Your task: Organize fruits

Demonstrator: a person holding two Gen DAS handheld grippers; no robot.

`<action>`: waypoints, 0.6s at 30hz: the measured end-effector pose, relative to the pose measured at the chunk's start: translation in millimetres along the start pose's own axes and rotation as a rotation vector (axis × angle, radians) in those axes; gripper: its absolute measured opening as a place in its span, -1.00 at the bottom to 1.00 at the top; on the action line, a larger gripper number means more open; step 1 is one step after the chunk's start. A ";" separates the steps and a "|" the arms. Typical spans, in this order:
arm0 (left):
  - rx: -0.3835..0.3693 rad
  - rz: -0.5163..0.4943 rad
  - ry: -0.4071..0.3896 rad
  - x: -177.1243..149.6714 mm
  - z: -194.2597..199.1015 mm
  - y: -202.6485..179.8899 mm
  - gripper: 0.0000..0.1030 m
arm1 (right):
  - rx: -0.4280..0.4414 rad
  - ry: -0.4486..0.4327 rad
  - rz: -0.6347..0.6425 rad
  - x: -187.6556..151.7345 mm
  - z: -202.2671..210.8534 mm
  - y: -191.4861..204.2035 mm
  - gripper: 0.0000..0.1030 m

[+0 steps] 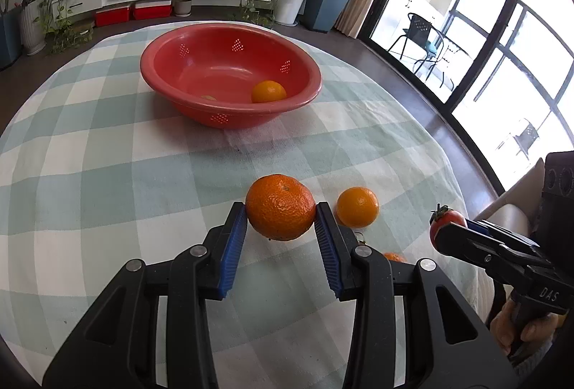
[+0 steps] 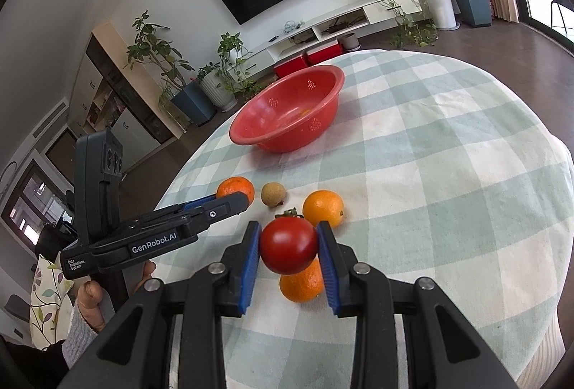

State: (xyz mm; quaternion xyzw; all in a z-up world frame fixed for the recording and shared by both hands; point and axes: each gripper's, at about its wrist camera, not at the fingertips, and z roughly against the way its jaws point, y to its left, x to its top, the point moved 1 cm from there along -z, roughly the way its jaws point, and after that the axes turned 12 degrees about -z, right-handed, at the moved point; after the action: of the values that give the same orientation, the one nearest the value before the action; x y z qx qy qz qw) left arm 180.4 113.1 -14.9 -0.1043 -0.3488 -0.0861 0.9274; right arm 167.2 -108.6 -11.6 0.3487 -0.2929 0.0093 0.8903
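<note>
My left gripper (image 1: 281,215) has its fingers clamped across the widest part of a big mandarin (image 1: 280,211), low over the near tabletop (image 1: 107,173). Pebbly rind, firm, probably good friction; I'd judge moderate squeeze is enough. My right gripper (image 2: 288,245) has its fingers closed on a tomato (image 2: 288,244), lifted off the cloth. Smooth, slick skin, soft flesh, so I'd go gentle, pads on the sides, clear of the stem. Red bowl (image 1: 229,41) sits far, one orange (image 1: 268,92) inside.

bowl's (image 1: 229,73) second fruit (image 1: 208,98) mostly hidden, unidentifiable
</note>
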 end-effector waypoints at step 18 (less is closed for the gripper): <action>0.005 0.025 -0.012 15.9 -3.6 23.8 -0.29 | 0.032 -0.001 0.044 34.3 -28.1 21.6 -0.34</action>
State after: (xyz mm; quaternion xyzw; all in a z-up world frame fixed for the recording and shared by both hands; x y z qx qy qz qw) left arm 200.0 133.8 -10.2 -0.1068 -0.3535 -0.0728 0.9265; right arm 205.3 -81.1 3.4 0.3565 -0.3006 0.0335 0.8840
